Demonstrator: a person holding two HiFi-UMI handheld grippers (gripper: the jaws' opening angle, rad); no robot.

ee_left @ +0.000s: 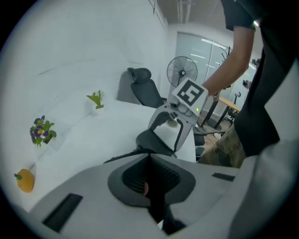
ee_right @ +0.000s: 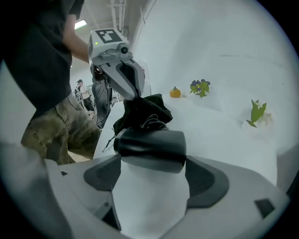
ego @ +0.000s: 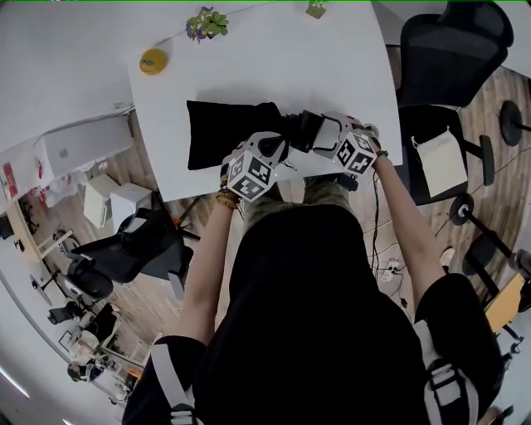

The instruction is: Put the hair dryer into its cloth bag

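The left tongs [ee_left: 149, 179] were clenched tight on a thin fold of the black cloth bag [ego: 220, 133], pinching it at its bunched right end. The right tongs [ee_right: 150, 161] were grasping the black hair dryer [ee_right: 149, 145], its barrel lying crosswise between the two pads. The dryer was outside the bag, just in front of the gathered cloth that the other tongs held up, and a loop of dark cord [ee_right: 150, 123] showed among those folds. The two tongs were close together near the table's front edge, both tilted downward, in front of the person holding them. The rest of the bag lay flat on the white table [ego: 274, 58], stretching away to the left. Further back on the table, well apart from the bag, sat a small orange ornament [ego: 153, 61], a pot of purple flowers [ego: 207, 23] and a little green plant [ego: 316, 8]. A black office chair [ego: 452, 50] stood beside the table on the right.
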